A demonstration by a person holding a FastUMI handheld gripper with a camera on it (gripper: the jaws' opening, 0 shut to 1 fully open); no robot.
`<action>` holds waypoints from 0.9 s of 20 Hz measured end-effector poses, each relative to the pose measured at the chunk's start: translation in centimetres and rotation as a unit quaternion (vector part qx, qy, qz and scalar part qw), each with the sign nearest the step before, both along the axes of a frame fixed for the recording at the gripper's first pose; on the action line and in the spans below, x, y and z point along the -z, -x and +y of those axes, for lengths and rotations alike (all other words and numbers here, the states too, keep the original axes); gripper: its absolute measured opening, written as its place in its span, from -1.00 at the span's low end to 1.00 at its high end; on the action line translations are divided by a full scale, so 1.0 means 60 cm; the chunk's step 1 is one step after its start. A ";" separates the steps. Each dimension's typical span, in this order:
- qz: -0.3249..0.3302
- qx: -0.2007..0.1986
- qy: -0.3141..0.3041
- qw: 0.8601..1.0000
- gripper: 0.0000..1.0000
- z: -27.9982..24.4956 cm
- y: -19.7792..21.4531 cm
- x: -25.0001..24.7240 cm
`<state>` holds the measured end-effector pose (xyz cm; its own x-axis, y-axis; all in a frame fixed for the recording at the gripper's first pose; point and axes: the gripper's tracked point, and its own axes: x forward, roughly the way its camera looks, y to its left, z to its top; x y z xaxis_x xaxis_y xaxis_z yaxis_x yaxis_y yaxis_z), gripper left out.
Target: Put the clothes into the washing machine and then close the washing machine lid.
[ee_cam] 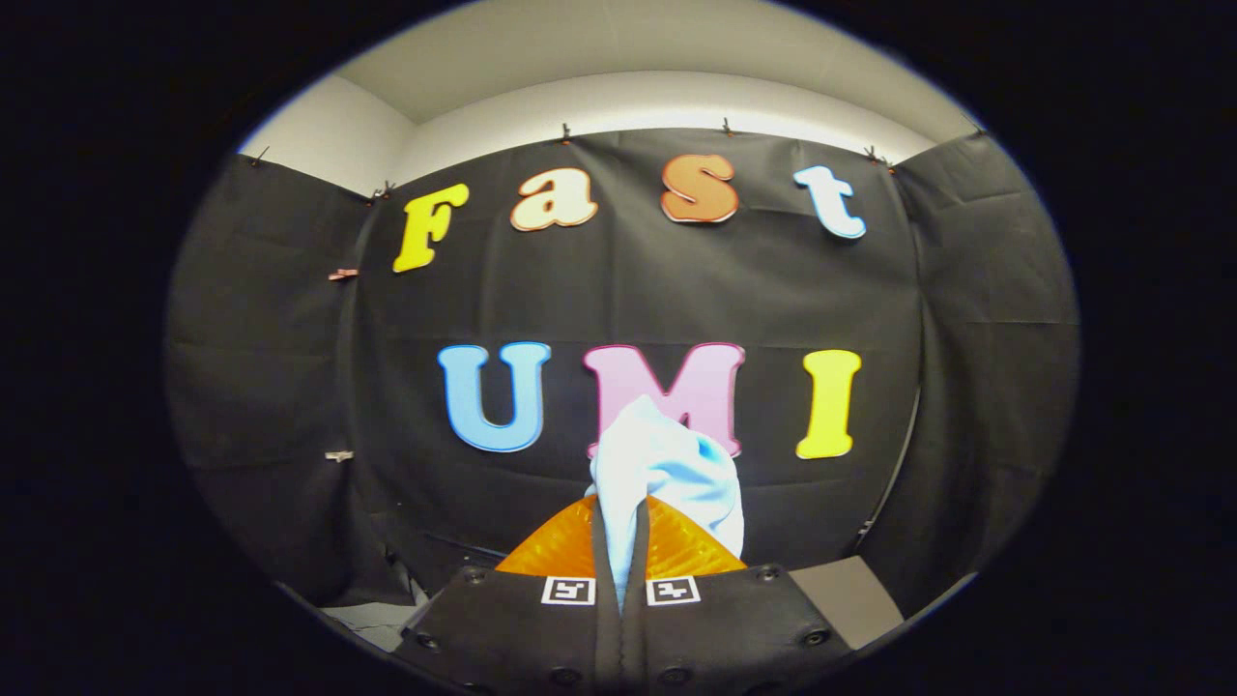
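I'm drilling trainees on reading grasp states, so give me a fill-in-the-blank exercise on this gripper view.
1. The tongs are ____ on the pale blue cloth garment.
2. The garment bunches up just ____ the fingers.
3. Behind the garment hangs the booth's ____ cloth wall.

Missing words: shut; beyond; black

Black cloth wall, white ceiling

Recording booth, not a lived-in room
Black cloth is clipped up as walls, white wall seen above it
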<state>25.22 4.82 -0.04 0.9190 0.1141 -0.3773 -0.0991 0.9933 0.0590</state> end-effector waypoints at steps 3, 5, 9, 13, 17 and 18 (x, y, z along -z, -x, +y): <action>0.006 -0.049 -0.020 0.999 -0.91 0.090 -0.007 0.023; 0.013 -0.075 -0.033 0.997 -0.91 0.141 -0.008 0.045; 0.028 -0.123 -0.057 0.990 -0.91 0.230 -0.011 0.102; 0.060 -0.167 -0.088 0.980 -0.90 0.294 -0.013 0.192; 0.085 -0.185 -0.100 0.974 -0.91 0.320 -0.029 0.288; 0.100 -0.189 -0.097 0.972 -0.91 0.326 -0.029 0.321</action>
<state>26.96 24.36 -19.32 0.7081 0.5156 -0.4825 -0.4210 0.8568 0.2976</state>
